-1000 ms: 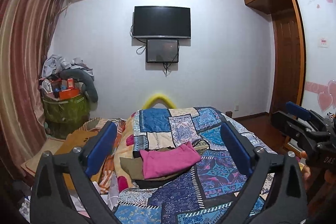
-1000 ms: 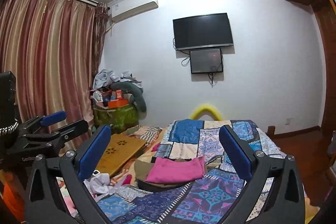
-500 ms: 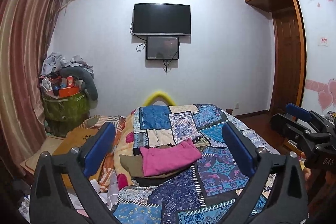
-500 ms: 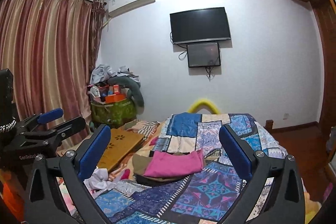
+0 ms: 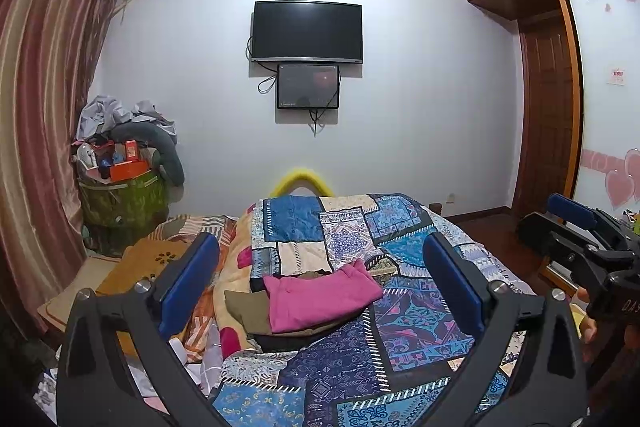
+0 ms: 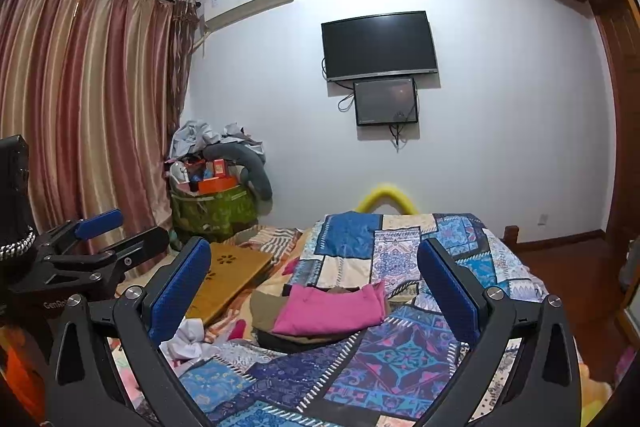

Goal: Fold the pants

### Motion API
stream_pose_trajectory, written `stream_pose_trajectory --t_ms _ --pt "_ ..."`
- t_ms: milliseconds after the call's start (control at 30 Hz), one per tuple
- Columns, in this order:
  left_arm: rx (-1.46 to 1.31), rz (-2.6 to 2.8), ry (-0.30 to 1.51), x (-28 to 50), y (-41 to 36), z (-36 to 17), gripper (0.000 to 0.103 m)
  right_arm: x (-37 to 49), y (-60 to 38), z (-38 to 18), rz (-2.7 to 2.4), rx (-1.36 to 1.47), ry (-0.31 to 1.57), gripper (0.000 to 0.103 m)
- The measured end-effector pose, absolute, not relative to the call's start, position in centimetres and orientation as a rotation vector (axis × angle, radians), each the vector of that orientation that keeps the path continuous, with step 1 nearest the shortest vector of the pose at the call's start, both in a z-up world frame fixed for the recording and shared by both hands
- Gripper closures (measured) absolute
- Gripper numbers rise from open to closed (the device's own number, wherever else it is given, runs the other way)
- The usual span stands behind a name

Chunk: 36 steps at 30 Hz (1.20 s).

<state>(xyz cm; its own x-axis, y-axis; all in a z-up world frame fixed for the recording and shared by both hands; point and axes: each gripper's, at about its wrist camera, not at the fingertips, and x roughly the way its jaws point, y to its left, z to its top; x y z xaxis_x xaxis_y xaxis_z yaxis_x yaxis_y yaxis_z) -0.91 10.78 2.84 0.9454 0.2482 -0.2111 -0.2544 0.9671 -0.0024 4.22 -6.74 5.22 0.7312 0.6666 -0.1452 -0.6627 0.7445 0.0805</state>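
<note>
Bedroom scene, both wrist views. The left hand-held gripper point(image 5: 320, 287) is held above the near part of the bed point(image 5: 400, 339), its two blue-padded fingers point(image 5: 188, 283) spread wide with nothing between them. The right hand-held gripper point(image 6: 314, 287) is likewise wide open and empty; in the left view it appears at the right edge point(image 5: 576, 227), with a person's fingertips point(image 5: 586, 323) on its handle.

The stack of folded clothes lies on the patchwork quilt point(image 5: 344, 227) near the middle of the bed, ahead of and below both grippers and well apart from them. A pink folded garment point(image 5: 320, 299) sits on top, over an olive-brown piece point(image 5: 246, 311) and a dark piece point(image 5: 288, 341) at the bottom; which of these are pants cannot be told. In each view the stack appears framed between the open fingers, touched by neither.

Background: a wall-mounted television point(image 5: 307, 31), a smaller screen point(image 5: 308, 87) beneath it, striped curtains point(image 6: 80, 107), and a green basket point(image 6: 212, 211) heaped with items in the corner.
</note>
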Motion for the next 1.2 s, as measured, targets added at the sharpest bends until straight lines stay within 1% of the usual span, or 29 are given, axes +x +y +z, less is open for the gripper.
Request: stream_pose_trajectory --t_ms 1200 --pt "-0.04 0.204 0.216 -0.67 9.99 2.7 0.0 4.16 -7.17 5.32 0.721 0.028 0.188 0.001"
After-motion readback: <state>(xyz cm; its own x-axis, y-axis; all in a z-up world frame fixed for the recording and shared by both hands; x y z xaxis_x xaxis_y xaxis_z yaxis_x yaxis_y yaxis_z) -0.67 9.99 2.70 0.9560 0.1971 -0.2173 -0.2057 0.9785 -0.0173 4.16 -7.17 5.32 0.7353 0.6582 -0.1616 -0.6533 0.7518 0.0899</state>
